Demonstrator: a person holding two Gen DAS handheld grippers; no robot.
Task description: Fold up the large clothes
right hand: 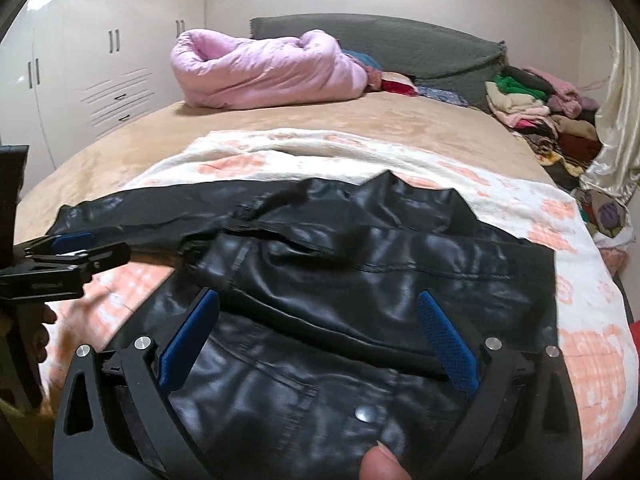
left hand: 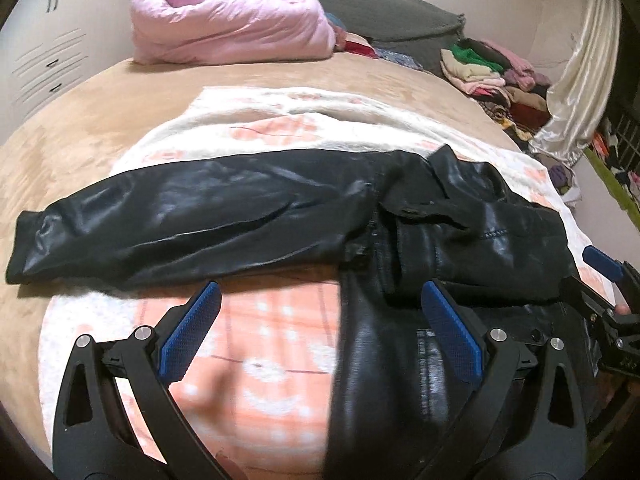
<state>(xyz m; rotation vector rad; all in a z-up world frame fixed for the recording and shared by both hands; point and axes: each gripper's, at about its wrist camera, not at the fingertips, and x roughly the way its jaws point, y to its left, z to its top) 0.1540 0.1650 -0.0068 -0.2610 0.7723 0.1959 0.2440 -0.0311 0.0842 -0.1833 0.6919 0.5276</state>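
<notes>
Two hand-held grippers, both with blue-padded fingers spread wide apart and clamped on nothing. Left gripper [left hand: 320,312]: hovers low over a white-and-peach patterned blanket [left hand: 256,336], its left finger above the blanket, its right finger [left hand: 452,332] over the near edge of the garment. Right gripper [right hand: 316,328]: poised above the garment's body, both fingers over black material; whether the pads touch it cannot be told. One black leather jacket [left hand: 248,216], glossy, lying flat on the blanket in the middle of the bed; one sleeve [left hand: 120,220] stretched straight out to the left, collar and body bunched to the right, a snap button [right hand: 366,414] visible on the near panel. One tan bedspread [left hand: 100,112] beneath the blanket. One pink quilt [left hand: 232,28], rolled, at the far end of the bed against a grey headboard [left hand: 360,4]. One heap of mixed folded clothes [left hand: 496,76] at the far right corner, beside a cream satin curtain [left hand: 580,72]. White wardrobe doors [right hand: 100,64] along the left wall.
</notes>
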